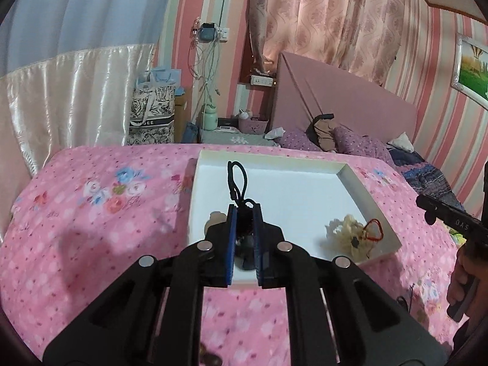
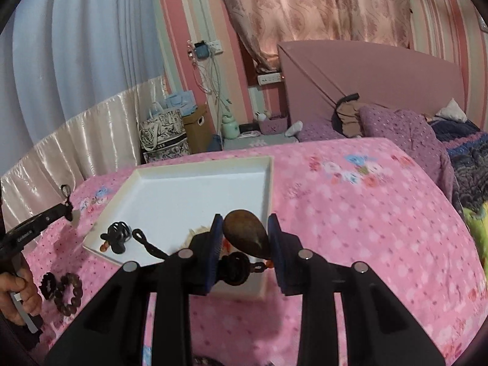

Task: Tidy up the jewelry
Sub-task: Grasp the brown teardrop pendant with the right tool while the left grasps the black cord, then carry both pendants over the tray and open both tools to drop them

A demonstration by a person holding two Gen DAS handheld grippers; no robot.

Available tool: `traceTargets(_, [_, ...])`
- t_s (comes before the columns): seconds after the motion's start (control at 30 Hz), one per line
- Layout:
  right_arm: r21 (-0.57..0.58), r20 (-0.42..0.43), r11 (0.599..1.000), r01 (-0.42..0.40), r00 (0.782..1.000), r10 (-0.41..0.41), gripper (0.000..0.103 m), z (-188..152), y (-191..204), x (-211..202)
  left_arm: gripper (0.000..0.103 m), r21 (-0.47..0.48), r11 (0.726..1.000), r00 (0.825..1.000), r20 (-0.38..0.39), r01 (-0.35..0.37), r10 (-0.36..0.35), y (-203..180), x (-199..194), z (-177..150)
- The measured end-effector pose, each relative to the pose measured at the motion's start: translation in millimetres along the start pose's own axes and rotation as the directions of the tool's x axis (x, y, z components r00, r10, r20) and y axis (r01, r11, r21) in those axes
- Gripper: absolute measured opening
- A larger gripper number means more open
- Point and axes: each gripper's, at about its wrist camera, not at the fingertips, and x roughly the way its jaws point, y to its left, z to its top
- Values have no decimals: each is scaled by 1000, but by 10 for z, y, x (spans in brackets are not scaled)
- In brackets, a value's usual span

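Your left gripper (image 1: 244, 213) pinches a black braided cord (image 1: 236, 180) over the white tray (image 1: 370, 195); your right gripper (image 2: 244, 228) gapes around a smooth brown teardrop pendant (image 2: 245, 233)

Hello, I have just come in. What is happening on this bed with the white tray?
A person is sorting jewelry into a white tray on a pink bedspread, holding one gripper in each hand. The left gripper is shut on a black cord piece above the tray. The right gripper is open around a dark brown teardrop pendant at the tray's near edge. Two beaded bracelets lie on the bedspread outside the tray.
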Motion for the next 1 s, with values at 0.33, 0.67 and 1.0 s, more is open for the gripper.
traceTargets(0.33, [-95,-77,995,-5,997,-2,30,-214,275,672,8,27,998,996,-65,60,-58,-205,598,-168])
traceTargets(0.67, [-134,-112,991,1,994,-16,30,-345,320,802,8,104,994,998,-61,36,-30,-360,738,-376])
traceTargets(1.0, [-123,-101,992,13,995,-26,31,-336,313,782,16,110,994,999,-33,-11,15,-393,683,-405])
